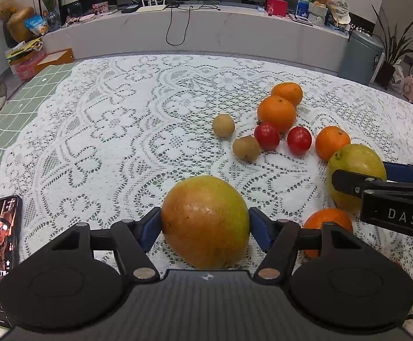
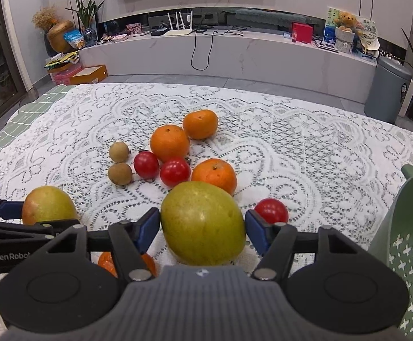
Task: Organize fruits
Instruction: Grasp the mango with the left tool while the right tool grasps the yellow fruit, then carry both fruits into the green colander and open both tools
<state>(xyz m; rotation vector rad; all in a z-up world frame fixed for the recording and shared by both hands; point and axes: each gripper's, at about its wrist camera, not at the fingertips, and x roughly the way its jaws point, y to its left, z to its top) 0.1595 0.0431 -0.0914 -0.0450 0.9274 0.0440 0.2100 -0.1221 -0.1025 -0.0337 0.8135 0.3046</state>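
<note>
Blue pads pressed both flanks of a reddish-green mango, so the left gripper held that fruit between its fingers, low over the lace cloth on the desk. Just to its right, the right gripper clasped a greener mango the same way, an orange lying between the two tools. A green perforated basket stood at the right edge, probably where the fruit belonged. Doing this step well likely meant lifting each mango straight up with even pressure, one arm at a time, so the smooth skin would not slip. Farther off, a cherry tomato, more oranges and two small brown fruits waited loose.
</note>
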